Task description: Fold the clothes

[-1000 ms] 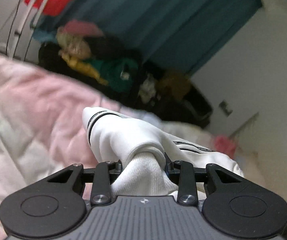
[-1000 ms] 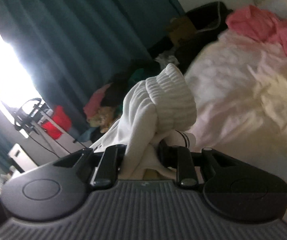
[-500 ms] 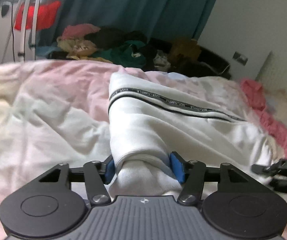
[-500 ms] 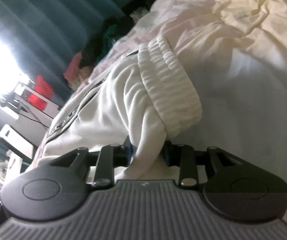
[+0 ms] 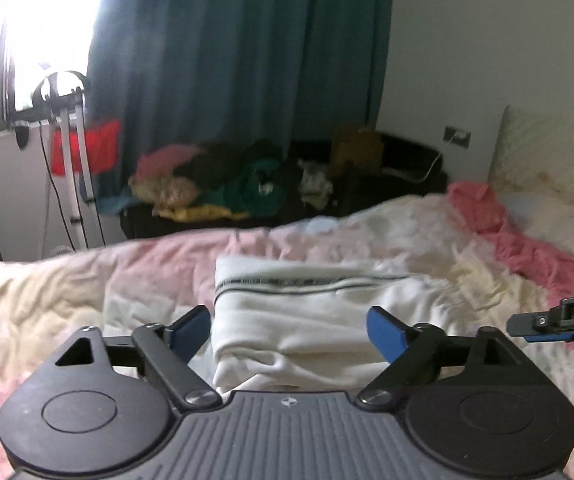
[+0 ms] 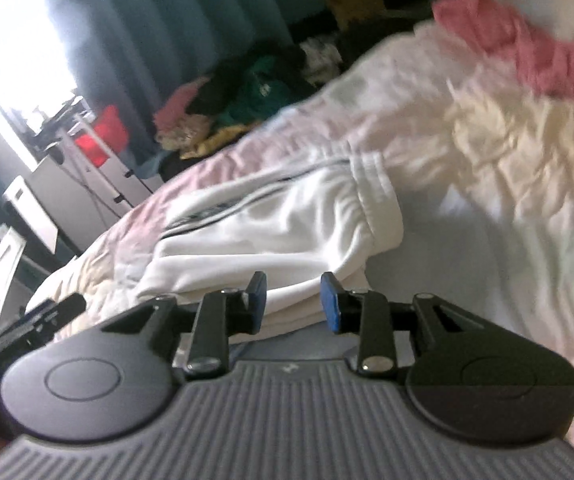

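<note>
White pants with a black side stripe (image 5: 311, 312) lie folded on the pink and cream quilt (image 5: 87, 280). My left gripper (image 5: 289, 328) is open wide, its blue pads on either side of the near folded edge, holding nothing. In the right wrist view the pants (image 6: 287, 224) lie with the ribbed waistband to the right. My right gripper (image 6: 293, 298) is open, just in front of the fabric's near edge, not gripping it. The right gripper's tip also shows at the right edge of the left wrist view (image 5: 559, 320).
A pink garment (image 5: 527, 236) lies on the quilt at the right near the pillow (image 5: 555, 152). A pile of clothes (image 5: 223, 184) sits beyond the bed under teal curtains (image 5: 239, 48). A white stand (image 5: 71, 152) is at the far left.
Both grippers have opened and let go of the white pants, which now lie folded flat on the quilt. Both grippers have drawn back slightly.
</note>
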